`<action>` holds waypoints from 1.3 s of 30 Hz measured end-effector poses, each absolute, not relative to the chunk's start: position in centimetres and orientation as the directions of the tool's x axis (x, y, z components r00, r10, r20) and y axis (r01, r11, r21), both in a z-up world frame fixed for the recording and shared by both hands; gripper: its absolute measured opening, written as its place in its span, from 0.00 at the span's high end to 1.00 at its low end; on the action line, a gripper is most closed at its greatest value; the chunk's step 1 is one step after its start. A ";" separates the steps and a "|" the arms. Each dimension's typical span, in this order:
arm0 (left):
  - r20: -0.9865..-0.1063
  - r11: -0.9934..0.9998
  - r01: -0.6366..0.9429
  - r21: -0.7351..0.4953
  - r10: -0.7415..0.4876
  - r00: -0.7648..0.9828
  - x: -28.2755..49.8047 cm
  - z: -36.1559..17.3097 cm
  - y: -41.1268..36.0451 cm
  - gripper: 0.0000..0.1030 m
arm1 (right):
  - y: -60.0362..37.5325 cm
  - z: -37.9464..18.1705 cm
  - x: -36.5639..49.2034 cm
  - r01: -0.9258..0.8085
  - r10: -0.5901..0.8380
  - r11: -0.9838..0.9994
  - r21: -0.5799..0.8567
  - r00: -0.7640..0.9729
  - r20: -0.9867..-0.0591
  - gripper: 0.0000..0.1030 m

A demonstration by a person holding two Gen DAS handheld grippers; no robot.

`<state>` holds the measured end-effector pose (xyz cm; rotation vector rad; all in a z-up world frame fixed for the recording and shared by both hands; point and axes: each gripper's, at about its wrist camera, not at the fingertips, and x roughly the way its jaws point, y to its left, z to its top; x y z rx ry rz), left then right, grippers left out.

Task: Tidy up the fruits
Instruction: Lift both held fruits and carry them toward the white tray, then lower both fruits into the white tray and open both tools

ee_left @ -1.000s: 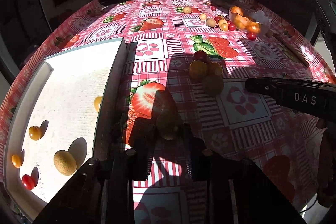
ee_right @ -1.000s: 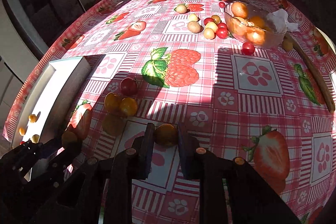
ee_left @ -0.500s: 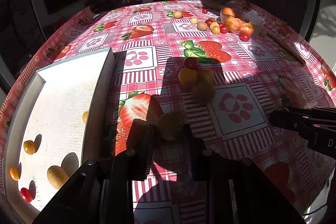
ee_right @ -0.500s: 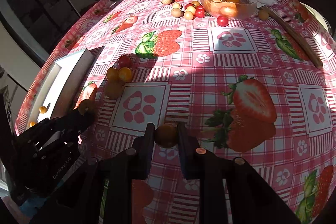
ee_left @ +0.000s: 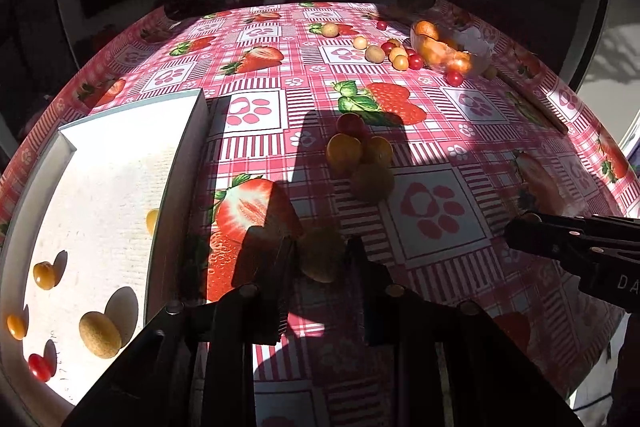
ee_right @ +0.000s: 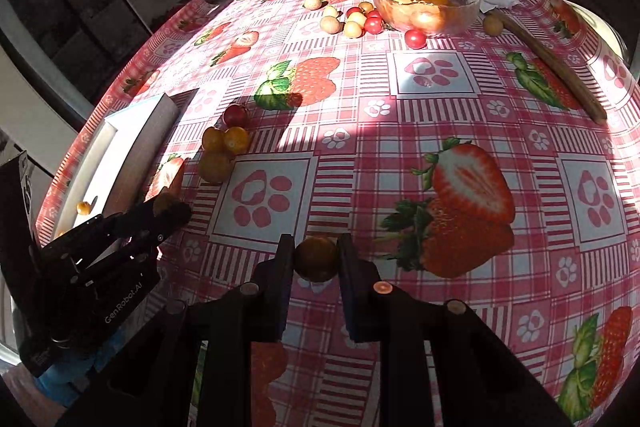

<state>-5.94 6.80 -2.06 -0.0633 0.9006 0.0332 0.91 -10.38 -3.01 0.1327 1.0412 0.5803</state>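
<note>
Both grippers carry fruit: the left gripper [ee_left: 320,259] is closed on a dull yellow-green fruit [ee_left: 322,255], in shadow so its kind is hard to tell; the right gripper [ee_right: 316,259] is clamped on a small orange fruit [ee_right: 316,258]; both hang over the worktop [ee_right: 400,147]. The white tray [ee_left: 176,187] lies at the near left with a few fruits already in it; to do this step well, carry each fruit clear over the tray's raised wall, lower it close to the floor, and open only then, so it does not roll. More loose fruit sits in a cluster [ee_left: 360,155] mid-worktop and beside the far glass bowl [ee_right: 426,7]; the checked strawberry cloth is half sunlit, the room behind dark.
</note>
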 end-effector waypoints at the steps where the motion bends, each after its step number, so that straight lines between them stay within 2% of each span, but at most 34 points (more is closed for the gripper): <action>1: -0.782 0.997 -0.054 -0.046 -0.002 0.623 -6.2 -1.8 6.8 0.73 | -10.3 -2.9 0.8 -0.390 0.515 0.841 0.374 0.369 -0.774 0.77; 10: -0.769 0.993 -0.070 -0.093 -0.027 0.638 -9.0 0.8 9.5 0.73 | -9.0 -1.1 -0.7 -0.420 0.520 0.833 0.361 0.370 -0.770 0.77; 20: -0.760 0.986 -0.150 -0.070 0.045 0.648 -13.5 1.7 16.1 0.73 | -4.6 1.1 -2.6 -0.491 0.534 0.805 0.334 0.351 -0.770 0.77; 31: -0.778 0.966 -0.254 -0.044 0.127 0.615 -15.1 0.3 22.6 0.73 | 3.6 3.2 -4.1 -0.585 0.563 0.743 0.326 0.283 -0.776 0.77; 39: -0.818 0.960 -0.276 -0.039 0.128 0.560 -13.7 -1.4 24.3 0.73 | 10.3 3.1 -2.6 -0.622 0.572 0.704 0.344 0.209 -0.793 0.77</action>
